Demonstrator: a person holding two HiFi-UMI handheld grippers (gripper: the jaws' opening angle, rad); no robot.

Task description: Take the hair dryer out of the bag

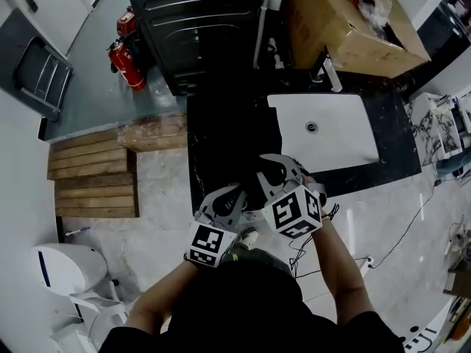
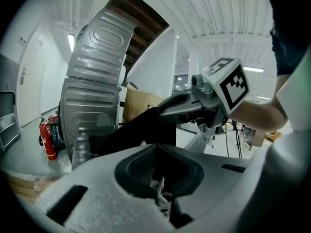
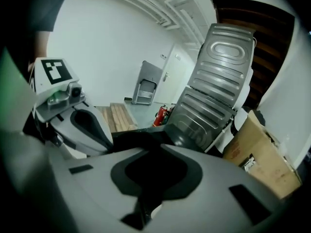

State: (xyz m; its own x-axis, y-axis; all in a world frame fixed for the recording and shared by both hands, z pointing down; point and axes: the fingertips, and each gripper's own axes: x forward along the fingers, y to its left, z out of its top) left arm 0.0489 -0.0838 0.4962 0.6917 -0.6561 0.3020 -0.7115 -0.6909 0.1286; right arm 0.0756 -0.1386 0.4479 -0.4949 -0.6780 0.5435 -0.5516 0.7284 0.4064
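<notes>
L hand-held gripper (image 2: 155, 146): jaws together, pinched on a fold of the bag (image 2: 131, 130), which is thin, matte black, limp fabric. R hand-held gripper (image 3: 161, 146): jaws together too, black fabric caught at the tips. The bag hangs as a short dark span between my two tools, which sit close side by side at the near edge of the worktop (image 1: 221, 138), a glossy black slab w/ faint veining.

Hair dryer: can't make it out in any view. Only the bag's outside shows.

Gripper bodies: grey, grainy moulded plastic w/ dark rubbery pad recesses. The marker cube (image 1: 294, 210) on the R one is white w/ black square print.

Surroundings, head view, from my grippers:
- 1–2 o'clock: white rectangular sink (image 1: 331, 142), smooth, round metal drain.
- 12 o'clock: dark appliance (image 1: 199, 20), pressed sheet-metal panel w/ ribs.
- 1 o'clock, further off: open cardboard box (image 1: 346, 28), brown, corrugated.
- 10–11 o'clock: two red fire extinguishers (image 1: 126, 63), cylindrical.
- 9 o'clock: raw wood planks (image 1: 92, 171) laid flat on the floor.
</notes>
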